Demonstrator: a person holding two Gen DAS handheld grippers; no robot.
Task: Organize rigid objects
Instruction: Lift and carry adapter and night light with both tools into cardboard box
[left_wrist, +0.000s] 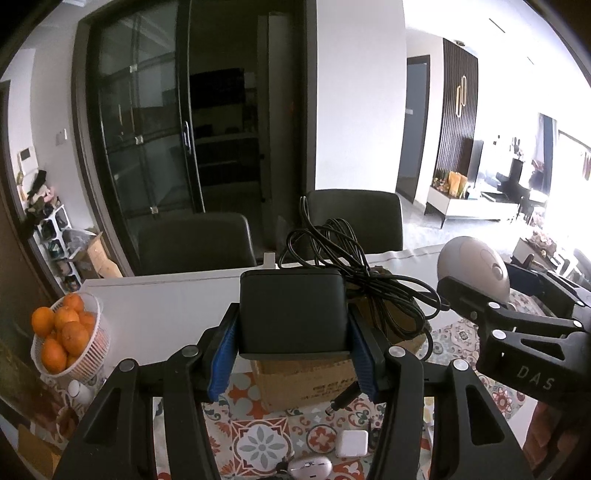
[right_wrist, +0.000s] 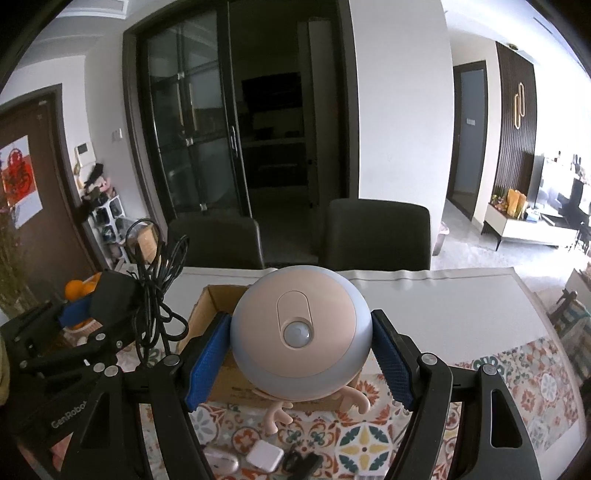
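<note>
My left gripper is shut on a black power adapter, whose tangled black cable trails to the right and whose plug tip hangs below. My right gripper is shut on a round pink and grey night light with small antlers underneath. Both are held above the table, over an open cardboard box. In the left wrist view the right gripper and the night light are at the right. The right wrist view has the left gripper with the adapter at the left.
A white basket of oranges stands at the table's left. A small white charger cube, a pale oval case and a black item lie on the patterned cloth near me. Two dark chairs stand behind the table.
</note>
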